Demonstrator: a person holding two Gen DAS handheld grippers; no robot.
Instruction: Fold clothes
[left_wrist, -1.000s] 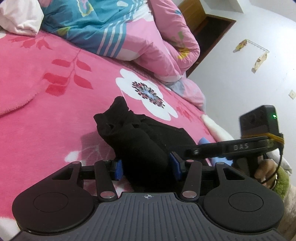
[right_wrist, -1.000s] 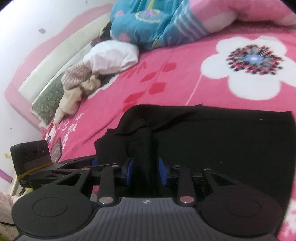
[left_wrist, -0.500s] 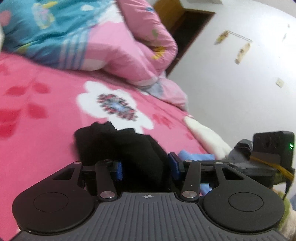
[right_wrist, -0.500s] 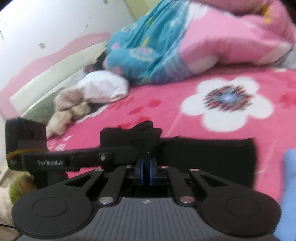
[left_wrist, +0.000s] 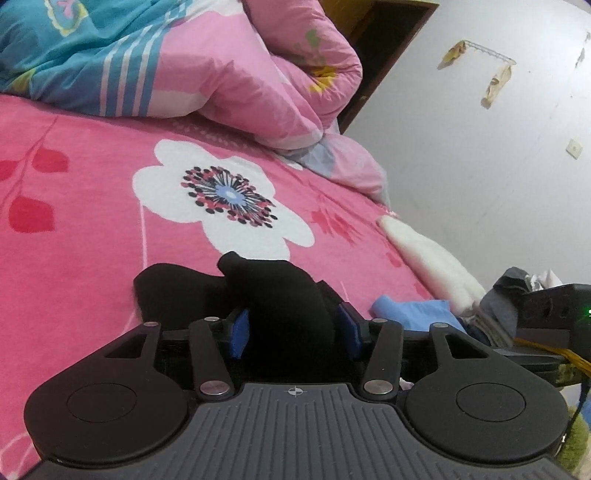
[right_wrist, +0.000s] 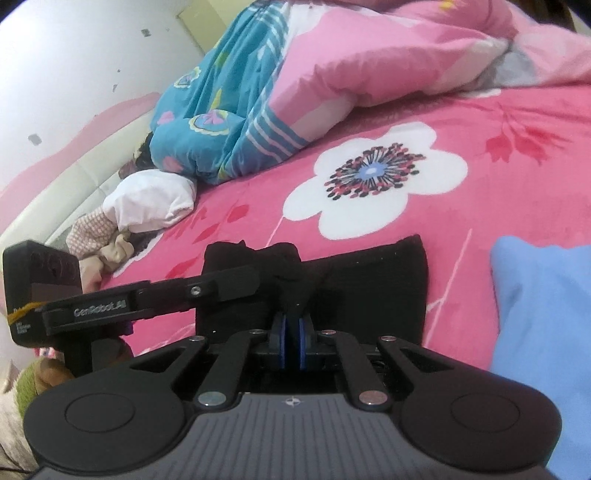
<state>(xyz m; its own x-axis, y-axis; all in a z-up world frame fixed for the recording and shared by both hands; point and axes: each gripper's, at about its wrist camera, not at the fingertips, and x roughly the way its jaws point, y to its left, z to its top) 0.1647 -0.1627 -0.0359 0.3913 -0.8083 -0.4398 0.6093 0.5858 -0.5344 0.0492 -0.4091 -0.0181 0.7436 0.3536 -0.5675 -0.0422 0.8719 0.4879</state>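
The black garment (left_wrist: 273, 295) lies on the pink bed (left_wrist: 81, 236), bunched into a hump at my left tool (left_wrist: 291, 328). In the left view that tool's blue pads stand spread, with the dark cloth mounded between them. I cannot tell whether they press it, so I judge this hand is only steadying the bundle. A light blue cloth (left_wrist: 417, 312) sits just beside it, toward the bed's edge.

In the right view my right tool (right_wrist: 291, 345) has its pads pressed together, pinching a raised ridge of the black garment (right_wrist: 369, 280), probably to lift or carry an edge over for a fold. The garment spreads as a wide band, its long axis running left to right across the bed (right_wrist: 480, 155), the crumpled end toward my left tool (right_wrist: 236, 280). The light blue cloth (right_wrist: 543, 332) lies to its right.
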